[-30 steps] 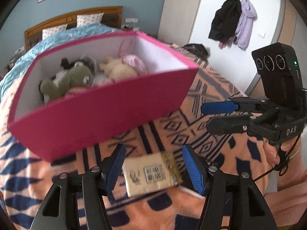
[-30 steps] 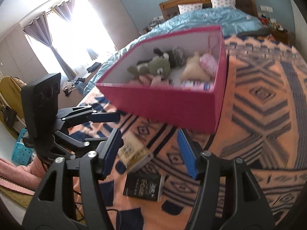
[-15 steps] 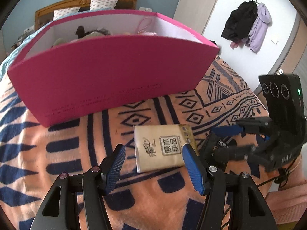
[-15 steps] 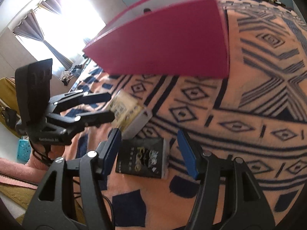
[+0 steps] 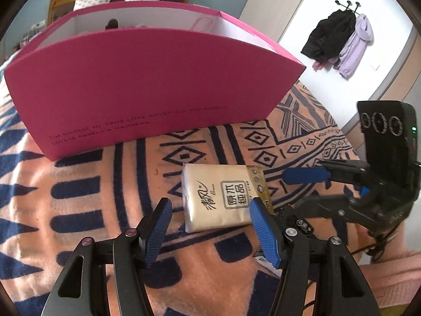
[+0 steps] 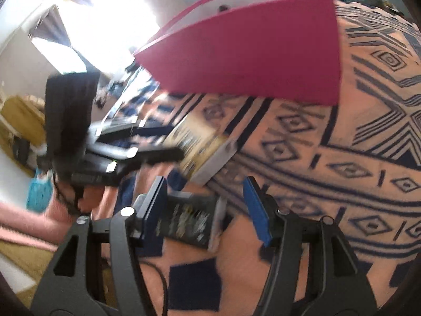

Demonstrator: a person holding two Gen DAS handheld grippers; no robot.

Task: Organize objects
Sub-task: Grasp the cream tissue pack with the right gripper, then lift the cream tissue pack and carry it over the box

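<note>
Low, both tools (image 5: 210, 212) (image 6: 204, 193) over packets (image 5: 223, 197).

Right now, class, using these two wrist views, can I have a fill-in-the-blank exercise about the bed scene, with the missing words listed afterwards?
1. The tall box standing on the blanket is ____ in colour.
2. The gold tissue pack lies in front of the ____ gripper.
3. The right gripper reaches over a ____ packet.
4. Both grippers' jaws are ____.

Missing words: pink; left; black; open
</note>
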